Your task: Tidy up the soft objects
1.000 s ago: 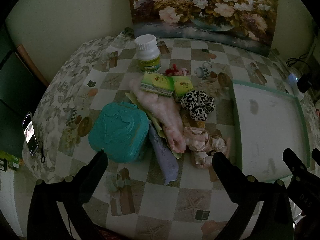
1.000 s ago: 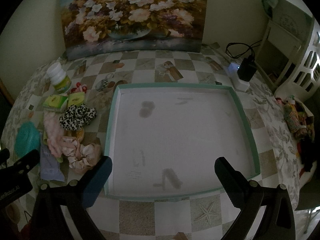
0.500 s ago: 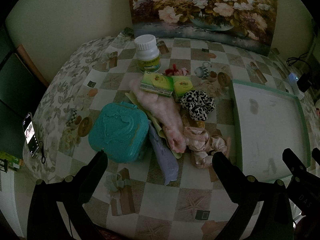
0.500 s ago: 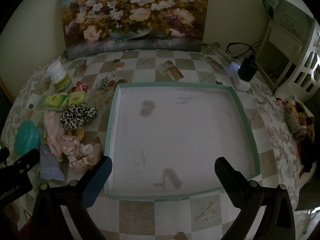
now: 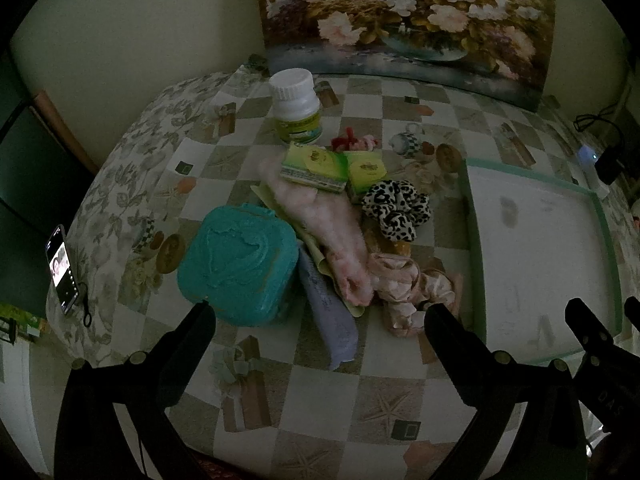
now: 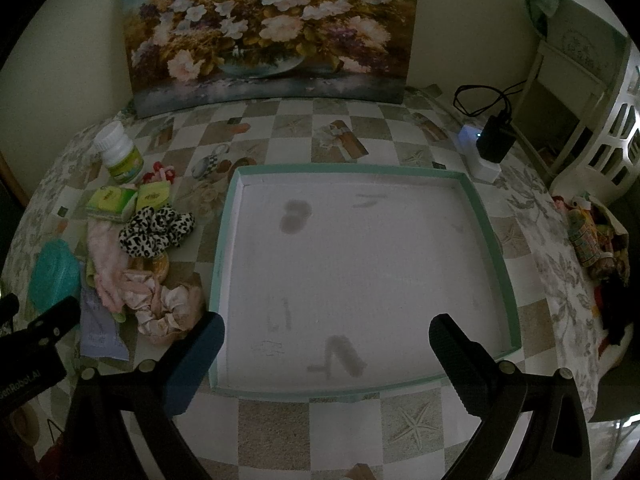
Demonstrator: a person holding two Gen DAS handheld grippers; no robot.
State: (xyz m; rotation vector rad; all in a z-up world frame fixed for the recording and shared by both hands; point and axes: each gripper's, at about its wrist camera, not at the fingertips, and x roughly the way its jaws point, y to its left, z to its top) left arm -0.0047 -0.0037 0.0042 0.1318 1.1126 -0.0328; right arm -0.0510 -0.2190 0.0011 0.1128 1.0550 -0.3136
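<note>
A pile of soft things lies on the checked tablecloth: a leopard-print scrunchie [image 5: 397, 209] [image 6: 156, 226], a pink satin scrunchie [image 5: 412, 286] [image 6: 166, 308], a fluffy pink cloth [image 5: 320, 224] [image 6: 104, 256] and a small red-and-pink hair tie [image 5: 352, 142]. To their right stands an empty green-rimmed white tray [image 5: 468, 240] [image 6: 224, 248]. My left gripper [image 5: 320, 316] hovers open just short of the pile. Over the tray's near side my right gripper [image 6: 326, 330] is open and holds nothing.
Hard items mix with the pile: a teal plastic case [image 5: 240, 264], two green boxes [image 5: 316, 166], a white pill bottle [image 5: 296, 106], a lilac packet [image 5: 330, 312]. A phone [image 5: 60, 268] lies at the left edge. A flower painting [image 6: 272, 28] leans behind; a charger [image 6: 494, 142] sits right.
</note>
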